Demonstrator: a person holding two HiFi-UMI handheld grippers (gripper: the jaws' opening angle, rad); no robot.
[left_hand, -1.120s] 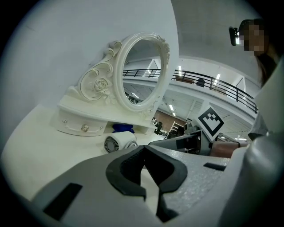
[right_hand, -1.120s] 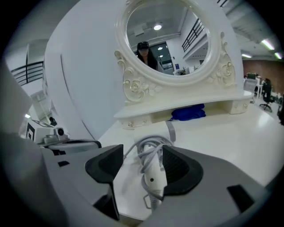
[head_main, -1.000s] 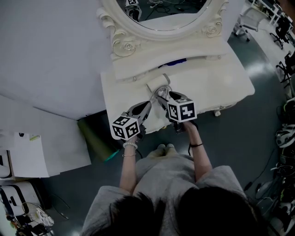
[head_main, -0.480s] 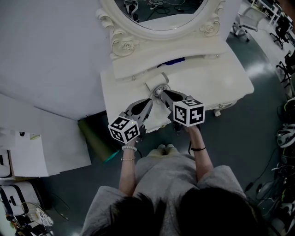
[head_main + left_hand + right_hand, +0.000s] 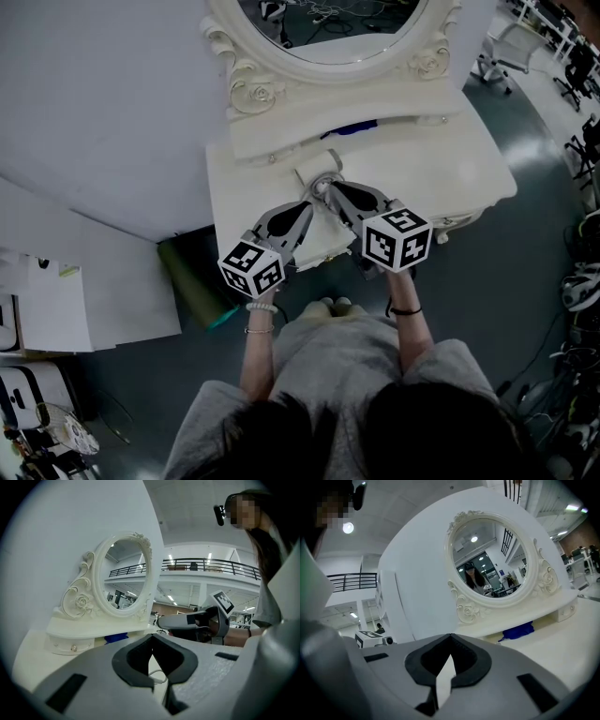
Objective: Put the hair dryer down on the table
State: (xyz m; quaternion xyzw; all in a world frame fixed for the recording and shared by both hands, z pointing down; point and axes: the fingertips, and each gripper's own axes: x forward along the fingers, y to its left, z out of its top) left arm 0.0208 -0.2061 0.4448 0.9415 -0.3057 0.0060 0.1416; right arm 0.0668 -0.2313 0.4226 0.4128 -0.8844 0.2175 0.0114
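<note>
A cream hair dryer (image 5: 319, 173) lies on the white vanity table (image 5: 450, 159), in front of the mirror's shelf. Both grippers point at it from the table's front edge. My left gripper (image 5: 312, 201) is shut and empty, with its tips just short of the dryer. A thin white cord (image 5: 158, 677) lies on the table beneath the left gripper's (image 5: 150, 639) tips. My right gripper (image 5: 330, 188) is shut too, tips meeting with nothing between them. In its own view the right gripper (image 5: 450, 637) shows only table through the gap. It also shows in the left gripper view as the right gripper (image 5: 161, 620).
An ornate oval mirror (image 5: 328, 28) stands at the back of the table, with a blue object (image 5: 354, 126) under its shelf. A green bag (image 5: 192, 272) sits on the floor to the table's left. White panels stand at the left and office chairs at the far right.
My right gripper has closed its jaws and drawn back toward the person and to the right. The left gripper has slid back slightly. The hair dryer stays on the table.
</note>
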